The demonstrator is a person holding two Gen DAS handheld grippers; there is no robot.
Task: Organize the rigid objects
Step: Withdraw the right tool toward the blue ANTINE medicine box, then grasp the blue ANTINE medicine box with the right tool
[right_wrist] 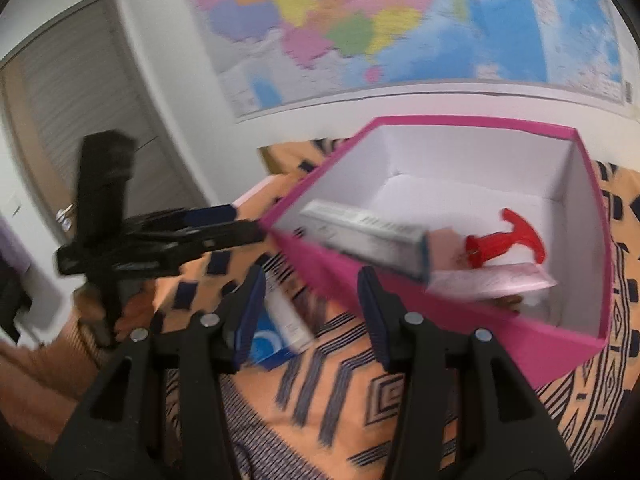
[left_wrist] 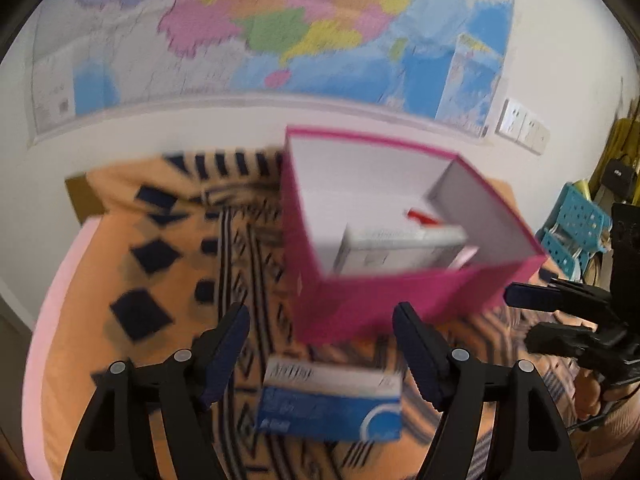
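Note:
A pink box with white inside [left_wrist: 400,292] [right_wrist: 460,324] stands on the patterned orange cloth. Inside it lie a grey-white carton [left_wrist: 400,250] [right_wrist: 368,236], a red plastic handle piece [right_wrist: 508,240] and a pale pink packet [right_wrist: 492,282]. A blue-and-white carton [left_wrist: 332,404] [right_wrist: 276,332] lies on the cloth in front of the box. My left gripper [left_wrist: 322,342] is open and empty, just above the blue carton; it also shows in the right wrist view [right_wrist: 224,224]. My right gripper [right_wrist: 312,312] is open and empty beside the box's near wall; it also shows in the left wrist view [left_wrist: 524,312].
The table's orange cloth with dark blue patterns [left_wrist: 160,264] has a pink edge at the left. A wall map [left_wrist: 280,28] hangs behind. A door [right_wrist: 80,120] is at the left, a turquoise basket [left_wrist: 576,232] at the right.

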